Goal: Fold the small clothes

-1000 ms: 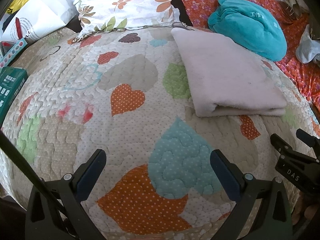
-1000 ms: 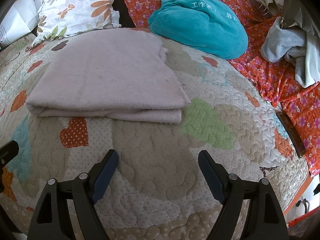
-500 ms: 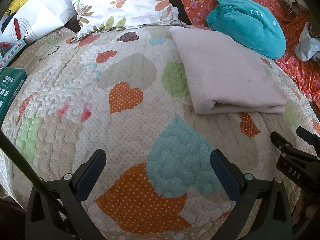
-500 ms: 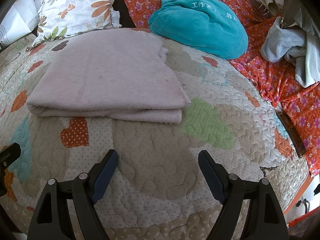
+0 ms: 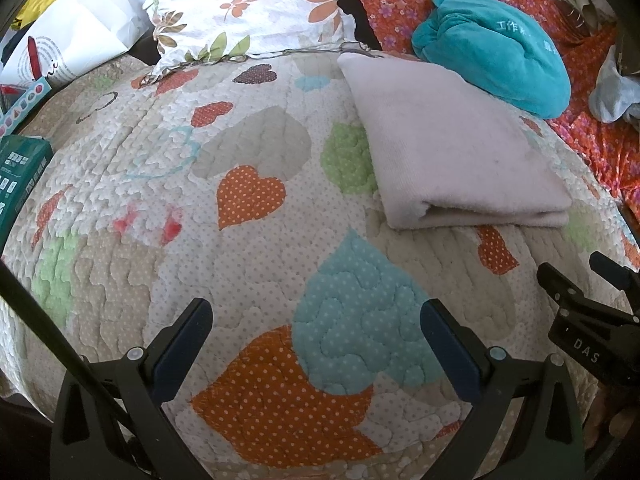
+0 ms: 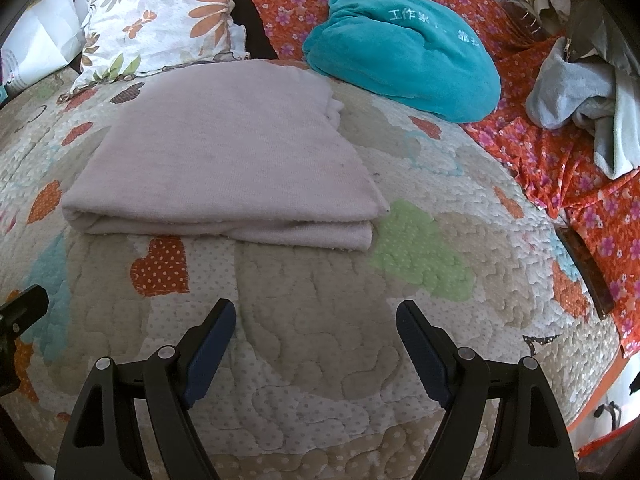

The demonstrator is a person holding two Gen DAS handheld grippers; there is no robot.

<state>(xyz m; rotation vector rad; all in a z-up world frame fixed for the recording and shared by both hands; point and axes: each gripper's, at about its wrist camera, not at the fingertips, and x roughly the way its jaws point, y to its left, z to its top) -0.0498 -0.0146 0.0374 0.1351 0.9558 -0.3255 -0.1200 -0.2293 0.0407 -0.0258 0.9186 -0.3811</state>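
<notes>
A pale pink folded cloth (image 5: pixel 452 148) (image 6: pixel 236 164) lies flat on the heart-patterned quilt (image 5: pixel 248 240) (image 6: pixel 320 320), its folded edge facing me. My left gripper (image 5: pixel 316 320) hangs open over the quilt, well short of the cloth and to its left, with nothing between its fingers. My right gripper (image 6: pixel 316 320) is open too, just in front of the cloth's near edge and empty. The right gripper's body (image 5: pixel 588 320) shows at the right edge of the left wrist view.
A teal plush bundle (image 6: pixel 404 52) lies behind the cloth on an orange floral sheet (image 6: pixel 560 168). A floral pillow (image 5: pixel 244 4) sits at the back left, grey-white clothes (image 6: pixel 580 96) at the far right, a green box (image 5: pixel 20 176) at the left.
Both views have drifted slightly; the folded cloth sits a touch higher in the left wrist view. Both grippers stay open and empty.
</notes>
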